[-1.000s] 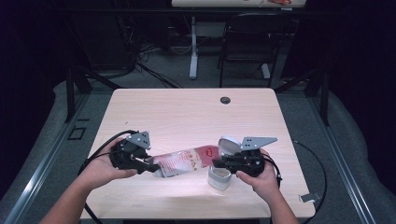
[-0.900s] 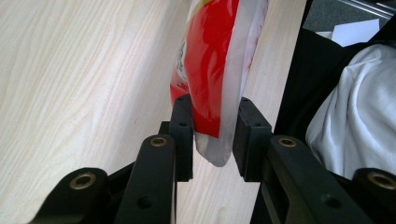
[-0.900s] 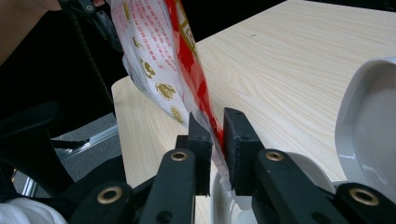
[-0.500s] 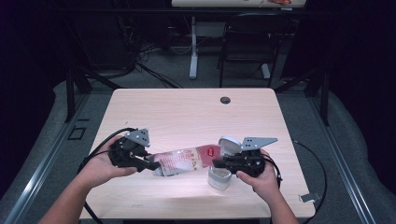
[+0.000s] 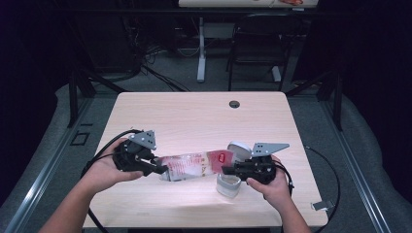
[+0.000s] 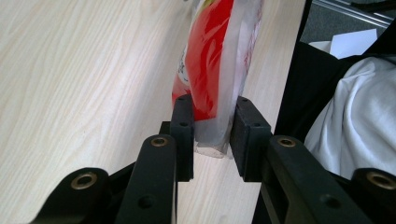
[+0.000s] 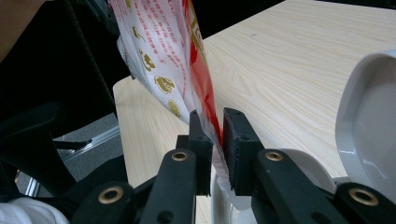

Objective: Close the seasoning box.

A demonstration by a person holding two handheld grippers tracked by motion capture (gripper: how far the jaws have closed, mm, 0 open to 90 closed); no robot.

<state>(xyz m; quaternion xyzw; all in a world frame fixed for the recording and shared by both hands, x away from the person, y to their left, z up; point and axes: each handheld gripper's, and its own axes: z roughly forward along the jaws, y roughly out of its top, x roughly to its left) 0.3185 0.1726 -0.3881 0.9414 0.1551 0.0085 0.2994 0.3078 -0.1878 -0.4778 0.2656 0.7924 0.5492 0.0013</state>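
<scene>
A clear plastic bag (image 5: pixel 194 165) with red and white print hangs stretched level between both grippers, just above the table's near half. My left gripper (image 5: pixel 161 170) is shut on its left end; in the left gripper view the bag (image 6: pixel 210 60) sits pinched between the pads (image 6: pixel 182 126) of that gripper (image 6: pixel 212 135). My right gripper (image 5: pixel 226 170) is shut on the bag's right edge, and the right gripper view shows the thin printed film (image 7: pixel 159 51) clamped in the narrow gap of this gripper (image 7: pixel 215 140). A small white container (image 5: pixel 228 185) stands under the bag's right end.
A white hinged lid (image 5: pixel 238 147) stands up behind the container and shows large at the right in the right gripper view (image 7: pixel 369 126). The wooden table (image 5: pixel 194 116) has a dark cable hole (image 5: pixel 234 104) at the back. Cables trail off both front corners.
</scene>
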